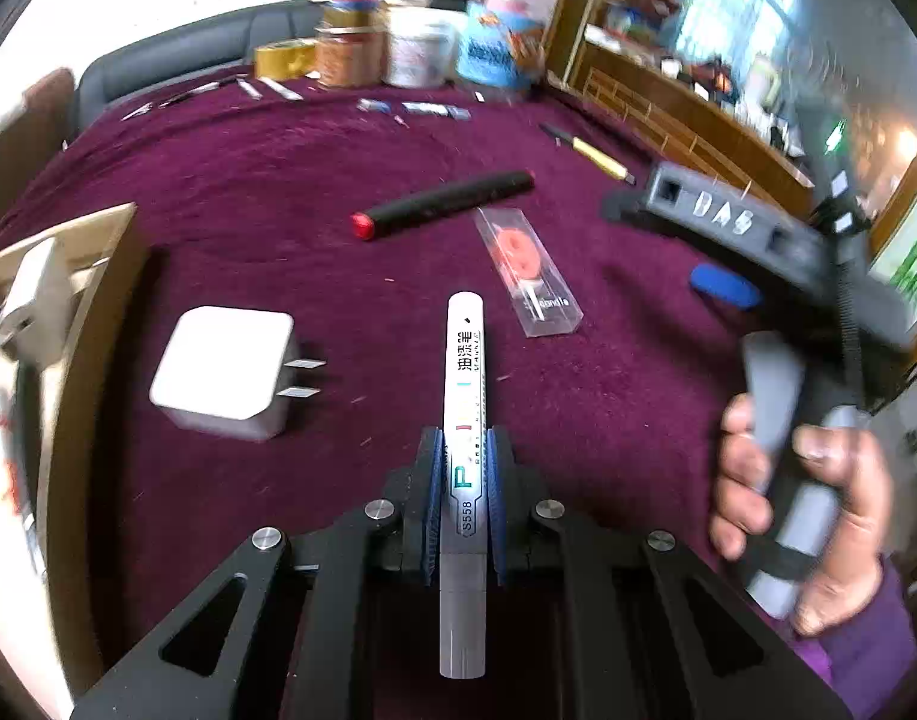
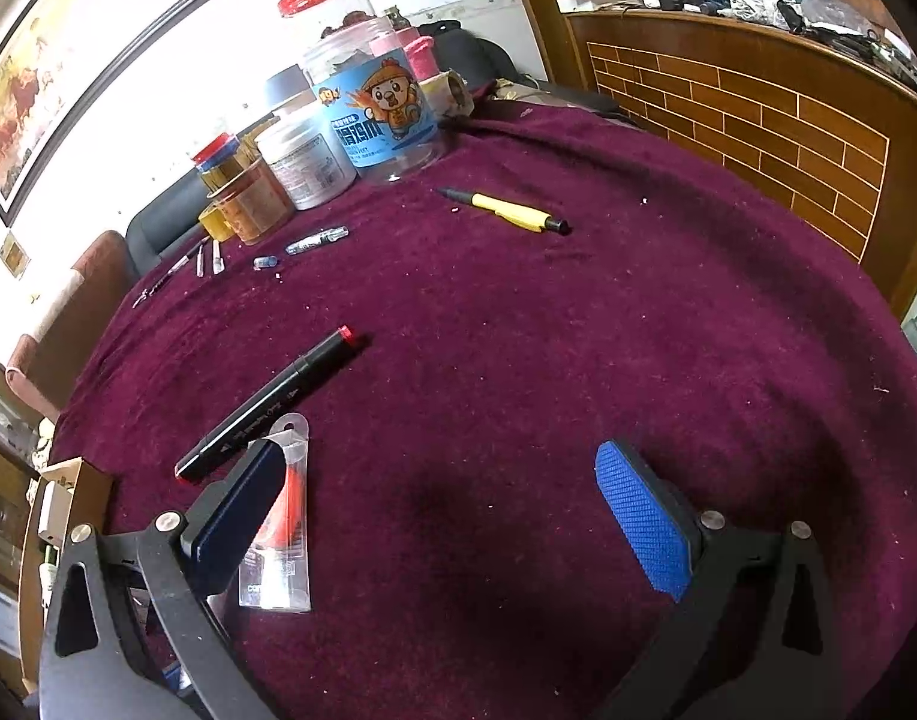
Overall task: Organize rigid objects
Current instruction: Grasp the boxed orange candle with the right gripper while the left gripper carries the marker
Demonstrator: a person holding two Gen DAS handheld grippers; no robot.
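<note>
Right now the left claw point(image 1: 463, 480) is clamped tight on a white paint marker point(image 1: 464, 396), blue pads pinching the barrel abt mid-length so it points straight ahead, lifted above the desk point(image 1: 578, 408), prob for carrying w/o wobble. Just left of it a white charger plug point(image 1: 224, 369) lies prongs toward the marker, and further left sits a cardboard box point(image 1: 68, 324) at the desk edge, likely the drop spot since a few things are already in it, tho blurred. Ahead lie a clear blister pack point(image 1: 527, 267) w/ something red inside and a black marker point(image 1: 446, 204), both loose on the cloth. The right claw point(image 2: 458, 516) is spread wide, holding nothing, its left pad right over that pack, prob lining up. Farther off: a yellow pen point(image 2: 509, 211) and jars point(image 2: 374, 114) along the back.
</note>
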